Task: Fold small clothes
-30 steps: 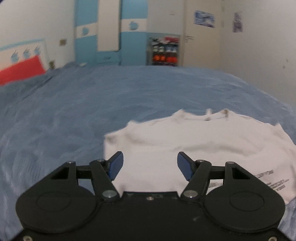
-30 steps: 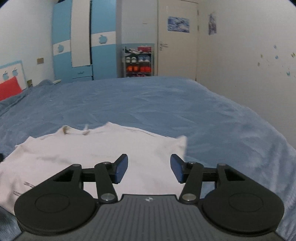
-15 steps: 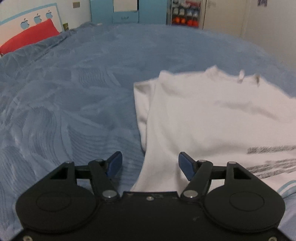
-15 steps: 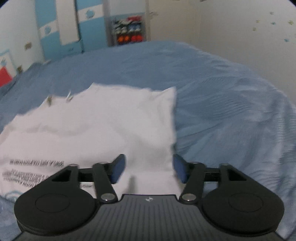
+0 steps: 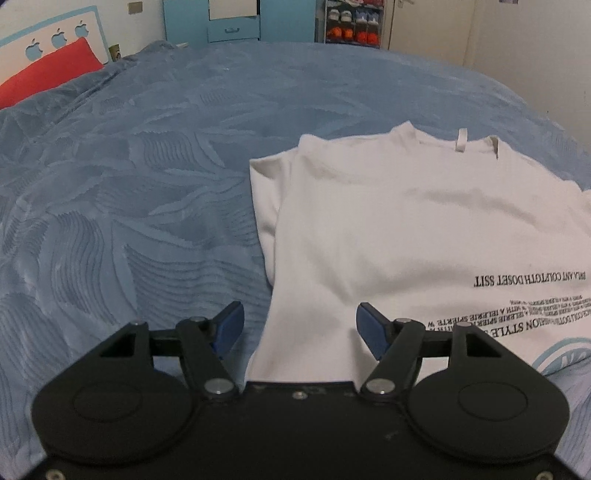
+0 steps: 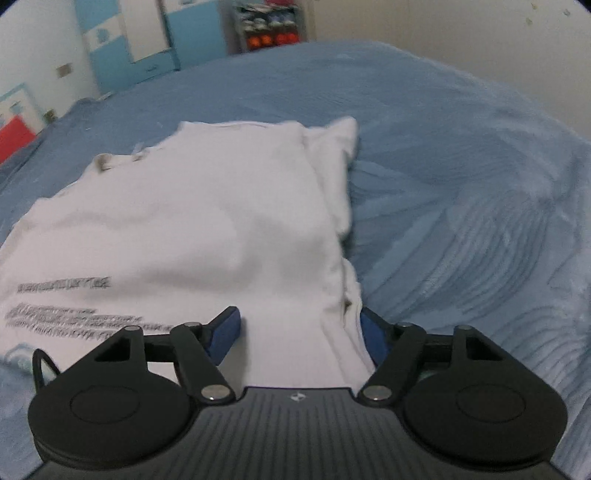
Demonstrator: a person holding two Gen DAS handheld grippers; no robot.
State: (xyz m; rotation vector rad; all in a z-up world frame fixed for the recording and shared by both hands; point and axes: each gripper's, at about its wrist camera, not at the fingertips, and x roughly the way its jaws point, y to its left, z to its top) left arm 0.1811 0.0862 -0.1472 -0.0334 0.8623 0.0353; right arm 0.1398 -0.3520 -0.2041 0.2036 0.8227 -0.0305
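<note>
A white T-shirt (image 5: 406,221) with black printed text lies flat on the blue bedspread, collar at the far end. It also shows in the right wrist view (image 6: 192,221). My left gripper (image 5: 299,326) is open, its jaws straddling the shirt's left side edge near the hem. My right gripper (image 6: 299,328) is open, its jaws straddling the shirt's right side edge, where the cloth is bunched. Each short sleeve lies beside the shirt's body.
The blue bedspread (image 5: 129,203) spreads wide on all sides. A red pillow (image 5: 44,79) lies at the far left. A blue wardrobe (image 5: 236,18) and a shoe rack (image 5: 351,26) stand against the far wall.
Both grippers have tipped downward and moved outward, from over the shirt's middle to its left and right side edges. Both stayed open.
</note>
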